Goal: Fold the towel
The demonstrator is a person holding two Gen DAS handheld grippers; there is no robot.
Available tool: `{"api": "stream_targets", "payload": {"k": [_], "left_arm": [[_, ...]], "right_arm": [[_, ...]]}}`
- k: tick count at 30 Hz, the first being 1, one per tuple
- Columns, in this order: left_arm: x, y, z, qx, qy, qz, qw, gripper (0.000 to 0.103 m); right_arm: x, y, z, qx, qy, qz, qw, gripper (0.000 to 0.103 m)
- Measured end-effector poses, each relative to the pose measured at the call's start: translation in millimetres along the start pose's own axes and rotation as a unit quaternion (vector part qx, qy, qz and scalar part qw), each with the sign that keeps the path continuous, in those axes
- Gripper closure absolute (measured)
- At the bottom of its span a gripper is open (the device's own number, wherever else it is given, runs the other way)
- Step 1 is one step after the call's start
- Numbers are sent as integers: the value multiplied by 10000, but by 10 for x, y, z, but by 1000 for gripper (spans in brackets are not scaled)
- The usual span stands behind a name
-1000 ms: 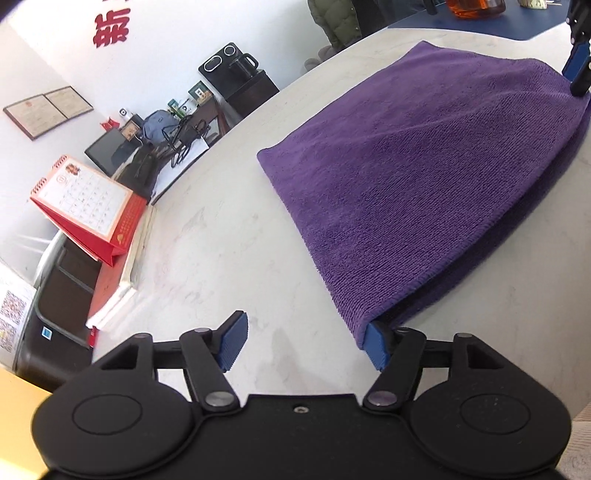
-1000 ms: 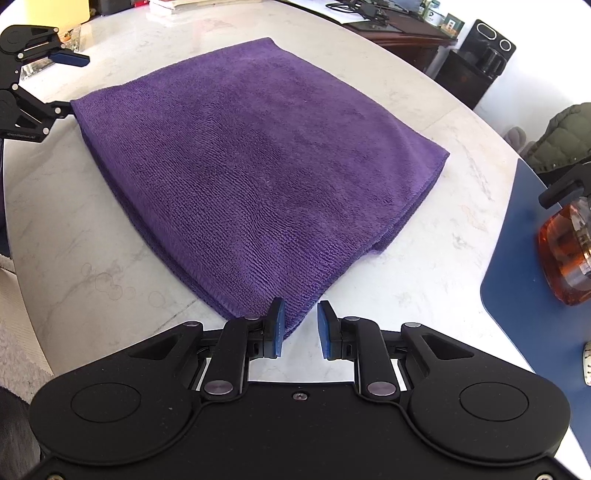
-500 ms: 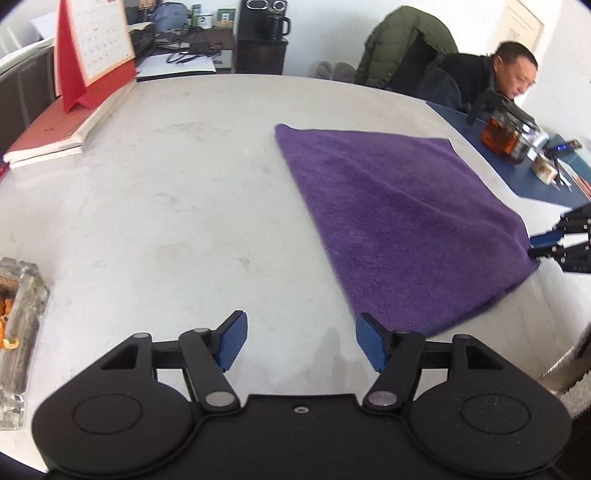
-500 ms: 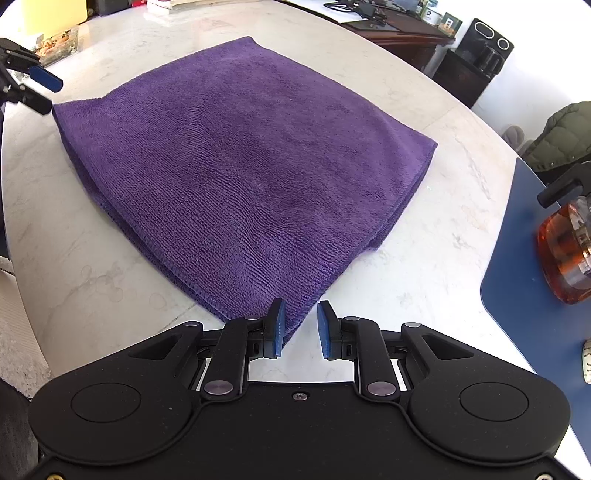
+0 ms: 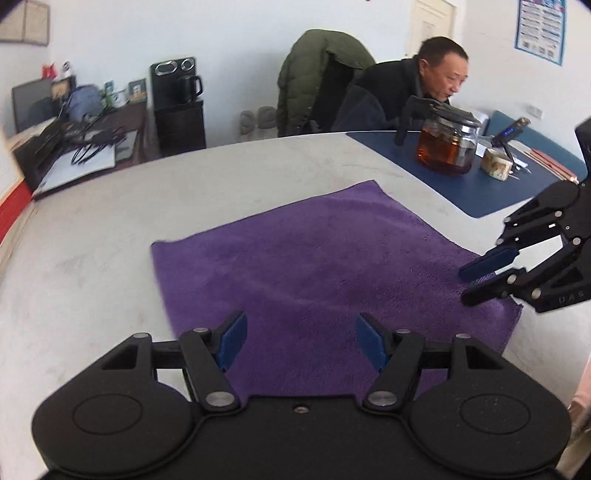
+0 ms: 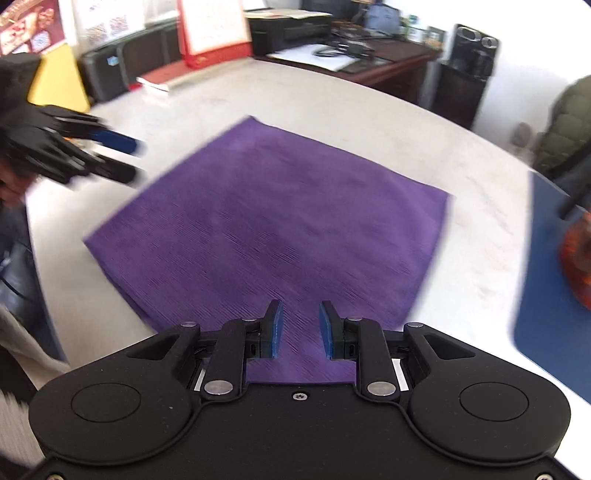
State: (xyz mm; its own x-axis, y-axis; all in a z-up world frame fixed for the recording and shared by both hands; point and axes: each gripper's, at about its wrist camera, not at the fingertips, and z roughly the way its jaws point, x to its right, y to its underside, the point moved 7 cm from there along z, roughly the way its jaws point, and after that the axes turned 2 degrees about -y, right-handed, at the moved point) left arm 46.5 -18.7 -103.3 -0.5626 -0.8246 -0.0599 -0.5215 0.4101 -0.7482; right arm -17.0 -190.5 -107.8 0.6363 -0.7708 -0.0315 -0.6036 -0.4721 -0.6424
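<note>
A purple towel point(image 5: 314, 266) lies folded and flat on the pale marble table point(image 5: 92, 258). My left gripper point(image 5: 301, 339) hovers over the towel's near edge, its blue pads wide apart with nothing between them. My right gripper point(image 6: 301, 326) is above the near corner of the towel point(image 6: 277, 221); its jaws are opening, a narrow gap shows between the pads, and they press on nothing. In the left wrist view the right gripper point(image 5: 464, 287) hangs over the towel's right corner. The left gripper point(image 6: 135, 160) shows blurred at the left of the right wrist view.
A glass teapot of amber tea point(image 5: 445, 151) and a small cup stand on a blue mat point(image 5: 469, 192) at the far right. A person point(image 5: 424, 85) sits behind it. A red calendar point(image 6: 214, 33) and books point(image 6: 159, 83) stand at the far edge.
The left gripper swung from the towel's corner to over its near edge, still open. The right gripper rose a little and its pads parted slightly. The towel stays flat.
</note>
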Motion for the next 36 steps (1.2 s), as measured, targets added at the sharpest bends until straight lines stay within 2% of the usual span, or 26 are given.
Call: {"api": "stream_targets", "payload": {"k": [3, 5, 6, 10, 13, 16, 19, 20, 22, 23, 26, 28, 33, 36], "left_arm": [[25, 54, 324, -211, -212, 234, 9993, 41], [-67, 165, 461, -406, -371, 309, 9980, 39], [-129, 201, 462, -379, -337, 191, 9985, 39], [-428, 326, 425, -344, -273, -357, 9984, 37], [-561, 327, 387, -427, -482, -420, 9970, 37], [-586, 257, 324, -469, -680, -254, 9963, 40], [-469, 149, 304, -318, -349, -126, 9988, 39], [-423, 147, 334, -375, -310, -32, 9988, 39], [-357, 183, 417, -534, -384, 289, 9974, 38], [-360, 196, 429, -472, -411, 321, 9975, 38], [-497, 258, 434, -499, -346, -191, 9980, 37], [-564, 295, 419, -491, -343, -373, 9975, 36], [-561, 241, 345, -631, -407, -232, 9969, 38], [-452, 143, 190, -503, -136, -158, 9985, 38]], "right_arm": [[-101, -97, 297, -59, -161, -202, 9996, 82], [-70, -24, 371, -201, -108, -198, 9995, 82], [-55, 13, 405, -267, -82, -198, 9994, 82], [83, 309, 159, -361, 19, 106, 9993, 82], [196, 494, -7, -583, 145, 393, 9974, 83], [265, 554, -82, -866, 244, 584, 9942, 83], [335, 347, -124, -550, 194, 695, 9959, 83], [349, 269, -97, -439, 188, 656, 9967, 83], [364, 81, 76, -267, 157, 444, 9985, 83], [364, 63, 139, -287, 166, 362, 9988, 83], [416, 169, 229, -486, 342, 185, 9981, 83], [540, 375, 65, -499, 431, 458, 9968, 83], [728, 683, -250, -896, 772, 930, 9886, 81], [709, 540, -326, -697, 875, 859, 9900, 80]]}}
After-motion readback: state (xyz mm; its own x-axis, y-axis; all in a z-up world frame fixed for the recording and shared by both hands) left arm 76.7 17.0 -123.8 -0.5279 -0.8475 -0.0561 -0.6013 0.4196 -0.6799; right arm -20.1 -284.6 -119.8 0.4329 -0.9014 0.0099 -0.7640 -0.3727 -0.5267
